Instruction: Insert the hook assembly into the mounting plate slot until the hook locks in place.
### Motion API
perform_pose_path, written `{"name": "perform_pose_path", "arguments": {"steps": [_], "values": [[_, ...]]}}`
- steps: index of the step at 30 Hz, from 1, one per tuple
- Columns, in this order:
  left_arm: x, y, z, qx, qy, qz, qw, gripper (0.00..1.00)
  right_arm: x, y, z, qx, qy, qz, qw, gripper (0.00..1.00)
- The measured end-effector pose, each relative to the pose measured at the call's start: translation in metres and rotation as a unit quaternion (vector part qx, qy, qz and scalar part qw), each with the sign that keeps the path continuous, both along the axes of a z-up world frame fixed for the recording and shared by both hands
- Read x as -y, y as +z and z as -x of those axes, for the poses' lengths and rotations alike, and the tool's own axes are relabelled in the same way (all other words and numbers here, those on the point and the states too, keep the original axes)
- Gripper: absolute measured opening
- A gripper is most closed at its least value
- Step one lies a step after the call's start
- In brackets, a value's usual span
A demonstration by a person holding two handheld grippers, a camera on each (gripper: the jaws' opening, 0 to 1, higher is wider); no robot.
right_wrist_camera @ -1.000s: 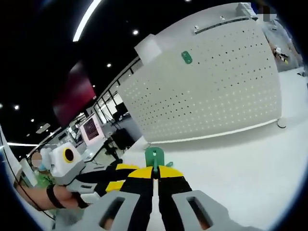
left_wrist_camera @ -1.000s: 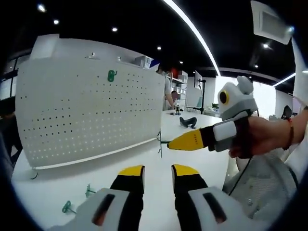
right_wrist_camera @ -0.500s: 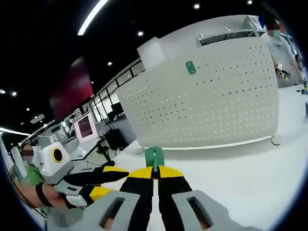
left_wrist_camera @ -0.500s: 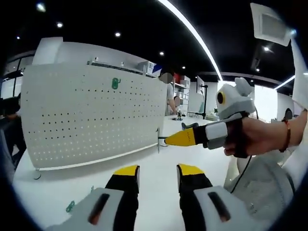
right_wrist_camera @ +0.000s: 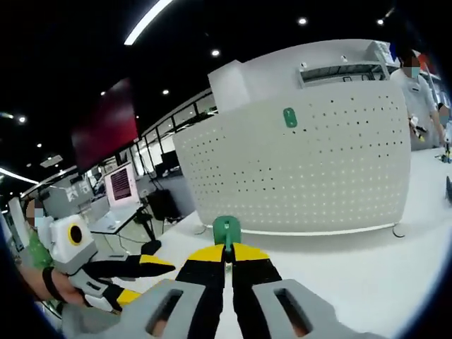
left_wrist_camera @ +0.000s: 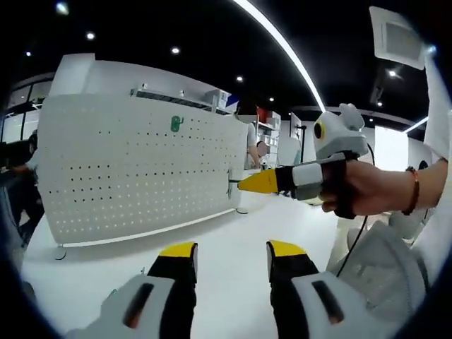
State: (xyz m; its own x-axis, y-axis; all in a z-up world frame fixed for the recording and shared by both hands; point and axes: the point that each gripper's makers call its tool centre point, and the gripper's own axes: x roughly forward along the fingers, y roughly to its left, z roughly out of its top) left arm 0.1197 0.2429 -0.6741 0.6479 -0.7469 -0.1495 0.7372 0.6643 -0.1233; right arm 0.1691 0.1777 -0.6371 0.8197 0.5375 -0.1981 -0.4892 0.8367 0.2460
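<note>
A white pegboard mounting plate (left_wrist_camera: 134, 169) stands upright on the white table, with one green hook (left_wrist_camera: 175, 123) fixed near its top. My left gripper (left_wrist_camera: 232, 254) is open and holds nothing, well short of the board. My right gripper (left_wrist_camera: 258, 182) reaches in from the right, held by a hand (left_wrist_camera: 353, 189), its tip near the board's right edge. In the right gripper view, my right gripper (right_wrist_camera: 227, 251) is shut on a green hook assembly (right_wrist_camera: 227, 229), facing the plate (right_wrist_camera: 304, 169) and its mounted hook (right_wrist_camera: 289, 117). The left gripper (right_wrist_camera: 123, 275) sits at lower left.
The white tabletop (right_wrist_camera: 367, 268) stretches in front of the board, which rests on small feet (left_wrist_camera: 60, 251). A monitor (right_wrist_camera: 121, 185) and desks stand behind on the left. People stand in the background beyond the board's right end (left_wrist_camera: 248, 141).
My right gripper has carried the green hook assembly up and closer to the pegboard's right edge. Both views have shifted slightly; the left gripper has dropped lower in the right gripper view.
</note>
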Motion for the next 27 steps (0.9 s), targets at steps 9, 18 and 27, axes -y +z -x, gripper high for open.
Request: {"name": "perform_pose_path", "arguments": {"steps": [9, 18, 27], "values": [[-0.008, 0.004, 0.002, 0.002, -0.007, 0.004, 1.0000, 0.50, -0.003, 0.020, -0.015, 0.023, -0.008, 0.017, 0.9996, 0.01], [-0.008, 0.012, 0.000, 0.012, -0.008, 0.008, 0.9999, 0.59, 0.005, 0.037, -0.033, 0.040, -0.027, 0.027, 0.9985, 0.01], [-0.006, 0.010, 0.002, 0.001, -0.013, 0.017, 0.9998, 0.68, 0.009, 0.056, -0.050, 0.060, -0.050, 0.031, 0.9964, 0.01]]}}
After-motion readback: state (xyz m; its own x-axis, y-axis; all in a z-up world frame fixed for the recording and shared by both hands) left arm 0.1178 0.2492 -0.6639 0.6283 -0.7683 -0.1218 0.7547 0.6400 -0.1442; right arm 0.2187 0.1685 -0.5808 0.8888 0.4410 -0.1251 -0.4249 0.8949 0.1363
